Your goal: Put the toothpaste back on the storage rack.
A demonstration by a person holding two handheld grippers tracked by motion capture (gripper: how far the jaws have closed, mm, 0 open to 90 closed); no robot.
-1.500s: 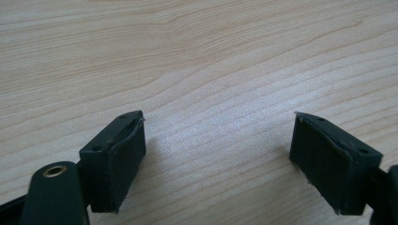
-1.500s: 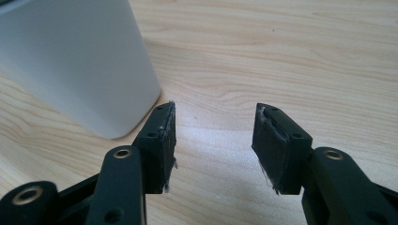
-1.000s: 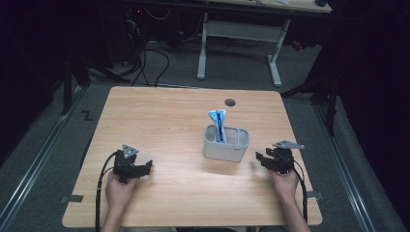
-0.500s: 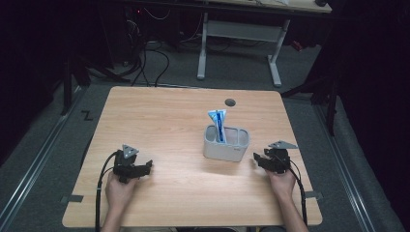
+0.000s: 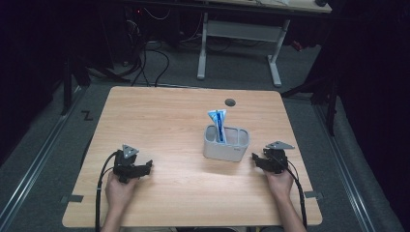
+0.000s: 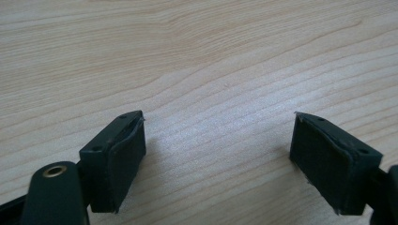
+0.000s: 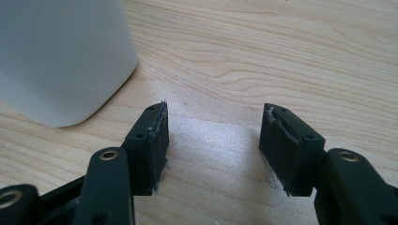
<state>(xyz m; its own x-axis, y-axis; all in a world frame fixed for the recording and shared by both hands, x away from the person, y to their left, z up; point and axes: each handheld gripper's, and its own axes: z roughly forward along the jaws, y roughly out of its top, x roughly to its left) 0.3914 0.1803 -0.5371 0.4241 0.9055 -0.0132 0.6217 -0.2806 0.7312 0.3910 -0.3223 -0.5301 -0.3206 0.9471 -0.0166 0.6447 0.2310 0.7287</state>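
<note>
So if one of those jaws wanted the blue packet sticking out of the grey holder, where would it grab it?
Probably at the top of the blue packet, coming down from above. It stands upright in the left compartment of the grey holder, so only its upper part rises clear of the rim; the walls block any approach from the side. The right gripper is nearest, with open jaws.

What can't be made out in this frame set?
- Blue packet in the grey holder: print too small, high view; lower end behind the holder's wall.
- Holder's right compartment: floor hidden by its rim, high view.
- Holder: top cut off, right gripper view.
- Dark spot on the table: too small to identify.
</note>
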